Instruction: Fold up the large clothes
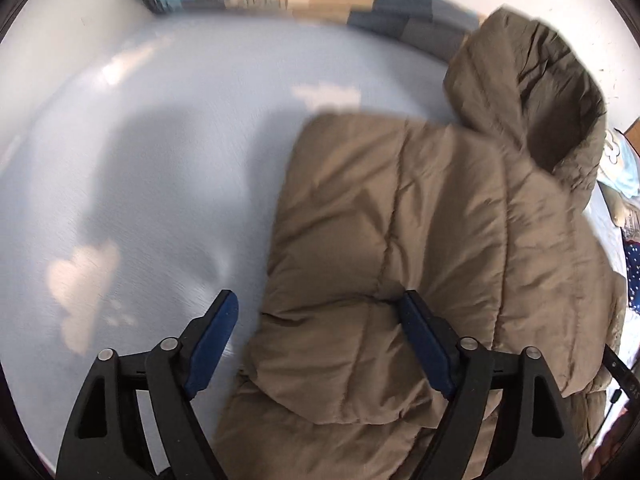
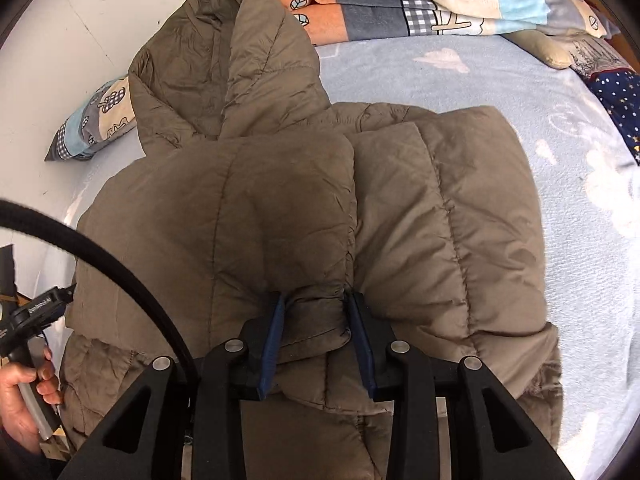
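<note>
Right gripper (image 2: 316, 340), jaws pinched on a fold of the puffy brown quilted hooded jacket (image 2: 304, 200). Left gripper (image 1: 316, 344), jaws spread wide over the jacket's edge, gripping nothing. Jacket lying flat on the pale blue cloud-print bed sheet (image 2: 560, 128), hood toward the patchwork pillow (image 2: 440, 0).

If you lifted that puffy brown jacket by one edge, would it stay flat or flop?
The jacket would probably flop: its folded sleeve bunches softly between the right tool's fingers. The quilted puffiness suggests it is light for its bulk. The smooth shell may be somewhat slippery.
</note>
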A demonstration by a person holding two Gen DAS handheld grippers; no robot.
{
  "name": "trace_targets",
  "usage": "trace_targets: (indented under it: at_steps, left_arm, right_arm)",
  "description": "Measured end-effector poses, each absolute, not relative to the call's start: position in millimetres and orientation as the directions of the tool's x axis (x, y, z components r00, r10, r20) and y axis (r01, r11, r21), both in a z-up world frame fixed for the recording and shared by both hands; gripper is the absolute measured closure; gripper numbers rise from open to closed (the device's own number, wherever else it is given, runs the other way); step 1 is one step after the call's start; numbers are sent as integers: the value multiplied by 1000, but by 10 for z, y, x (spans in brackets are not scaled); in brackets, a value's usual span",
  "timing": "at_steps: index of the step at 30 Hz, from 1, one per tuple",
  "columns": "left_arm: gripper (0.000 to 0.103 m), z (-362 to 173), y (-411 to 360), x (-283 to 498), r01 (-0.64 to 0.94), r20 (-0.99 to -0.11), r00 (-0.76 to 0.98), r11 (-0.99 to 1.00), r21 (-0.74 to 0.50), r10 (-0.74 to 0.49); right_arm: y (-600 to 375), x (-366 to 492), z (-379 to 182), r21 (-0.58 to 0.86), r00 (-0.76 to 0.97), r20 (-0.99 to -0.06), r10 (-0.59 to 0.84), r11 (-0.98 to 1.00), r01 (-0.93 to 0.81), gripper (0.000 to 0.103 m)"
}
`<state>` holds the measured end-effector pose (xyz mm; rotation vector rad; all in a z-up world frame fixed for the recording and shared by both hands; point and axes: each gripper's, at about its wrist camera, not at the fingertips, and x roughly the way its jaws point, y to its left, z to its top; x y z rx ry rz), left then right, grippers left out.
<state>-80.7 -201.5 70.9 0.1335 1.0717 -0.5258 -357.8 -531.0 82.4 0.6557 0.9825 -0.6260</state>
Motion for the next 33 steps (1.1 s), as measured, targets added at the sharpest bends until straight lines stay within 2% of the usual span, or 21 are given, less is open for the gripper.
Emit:
trace_targets:
  at_steps: [4, 8, 11, 18, 20, 27, 33]
  left_arm:
    - [21, 1161, -1950, -1014, 491, -767, 496, 860, -139, -407]
    - [21, 1365, -2106, -1229, 569, -704, 498, 804, -174, -506]
    - [21, 1276, -2314, -1377, 628, -727, 454, 764, -148, -515]
    - [21, 855, -2557, -1395, 656, -833, 328, 742, -139, -445]
    - [20, 793, -2566, -1346, 642, -840, 296, 746, -177, -455]
    - [18, 709, -2655, -1441, 674, -852, 337, 735, -78, -400]
    - [17, 732, -2638, -1409, 668, -846, 335, 738, -98, -415]
  right_arm:
    - [-5234, -3647, 1155, 213, 460, -857, -233, 652, 728, 67]
    - [-5102, -3649, 1445, 197, 524, -791, -317, 679, 708, 67]
    - [-5014, -3547, 1421, 224, 565, -771, -293, 706, 672, 67]
    - [-4864, -3213, 1073, 169, 503, -834, -227, 763, 624, 67]
    - [-4870, -3209, 964, 159, 468, -856, -217, 752, 639, 67]
    - [-4907, -3154, 782, 168, 434, -883, -181, 740, 652, 67]
    - [-4925, -3125, 753, 166, 426, -887, -179, 738, 655, 67]
